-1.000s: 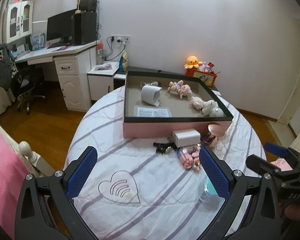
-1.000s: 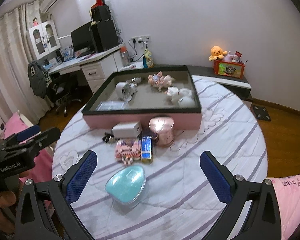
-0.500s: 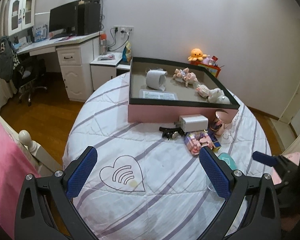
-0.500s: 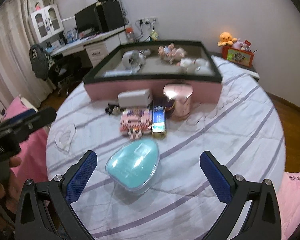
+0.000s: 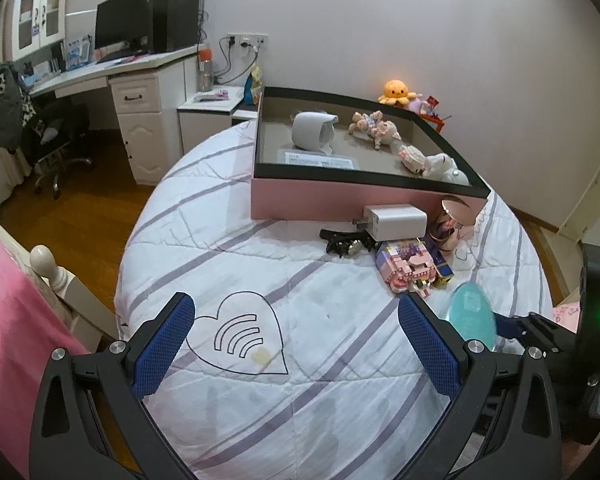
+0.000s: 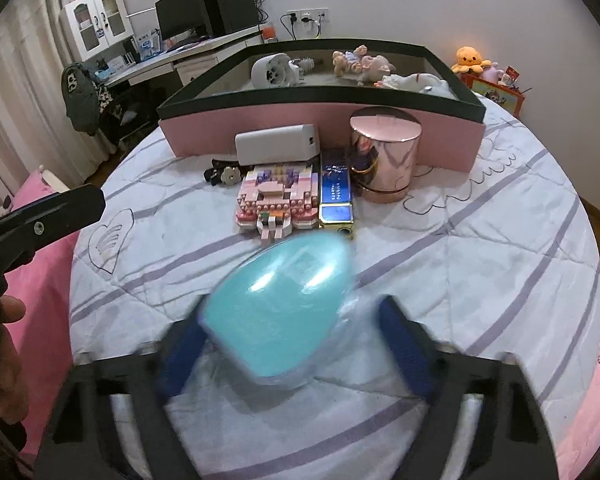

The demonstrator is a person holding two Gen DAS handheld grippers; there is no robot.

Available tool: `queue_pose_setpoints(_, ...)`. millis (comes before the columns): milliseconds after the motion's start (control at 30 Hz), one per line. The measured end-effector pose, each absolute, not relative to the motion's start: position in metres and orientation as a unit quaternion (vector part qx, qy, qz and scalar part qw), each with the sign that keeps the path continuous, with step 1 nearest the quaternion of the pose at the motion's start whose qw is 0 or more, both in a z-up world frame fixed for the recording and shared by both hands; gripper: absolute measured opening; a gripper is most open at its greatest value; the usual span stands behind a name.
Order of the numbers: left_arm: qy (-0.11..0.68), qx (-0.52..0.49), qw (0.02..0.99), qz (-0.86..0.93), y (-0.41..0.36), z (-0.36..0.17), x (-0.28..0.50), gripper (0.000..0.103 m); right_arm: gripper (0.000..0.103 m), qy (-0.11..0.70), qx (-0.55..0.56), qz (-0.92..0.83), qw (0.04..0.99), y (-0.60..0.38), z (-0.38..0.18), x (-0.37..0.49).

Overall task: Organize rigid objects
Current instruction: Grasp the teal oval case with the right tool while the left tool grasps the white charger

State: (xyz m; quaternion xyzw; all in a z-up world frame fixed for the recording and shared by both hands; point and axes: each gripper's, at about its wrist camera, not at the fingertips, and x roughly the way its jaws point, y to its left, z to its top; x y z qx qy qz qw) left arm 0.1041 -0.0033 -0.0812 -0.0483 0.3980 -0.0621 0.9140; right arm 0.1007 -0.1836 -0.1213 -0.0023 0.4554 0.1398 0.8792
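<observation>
A glossy teal egg-shaped case [image 6: 278,316], clear-rimmed, is seen on the quilted bed [image 6: 480,264] between the blurred right gripper's [image 6: 296,344] spread fingers; whether it is touched cannot be told. The left gripper [image 5: 296,336] is held wide open, empty.

A home bedroom: quilted bed [image 5: 260,380], computer desk [image 5: 112,72], plush toys [image 5: 398,92].

A teal egg-shaped case [image 6: 284,312] in clear wrap is seen lying on the quilt, blurred. Beyond it, a pink brick model [image 6: 278,200], a blue gold-trimmed box [image 6: 335,196], a white charger [image 6: 276,148], a rose-gold cylinder [image 6: 384,156] and a black watch [image 5: 344,242] are clustered against the pink tray [image 6: 324,128].
</observation>
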Motion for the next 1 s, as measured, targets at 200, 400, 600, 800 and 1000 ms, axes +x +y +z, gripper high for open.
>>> queue_pose_setpoints(200,0.405,-0.048,0.911,-0.062,-0.007,-0.087,0.109,0.103,0.068,0.449,0.001,0.149,0.881,-0.189,-0.120,0.101)
queue_pose_setpoints(400,0.410,-0.040,0.909,-0.067,-0.019,-0.091,0.117,0.103,0.068,0.435,0.015,0.149,0.888,-0.202,-0.108,0.103)
queue_pose_setpoints(600,0.412,-0.032,0.907,-0.079,-0.044,-0.093,0.134,0.103,0.068,0.426,0.026,0.143,0.893,-0.223,-0.103,0.114)
queue_pose_setpoints(800,0.423,-0.028,0.902,-0.086,-0.069,-0.098,0.162,0.103,0.068,0.423,0.034,0.132,0.896,-0.244,-0.105,0.127)
queue_pose_setpoints(1000,0.431,-0.033,0.898,-0.086,-0.085,-0.104,0.190,0.103,0.068,0.426,0.047,0.124,0.895,-0.261,-0.110,0.138)
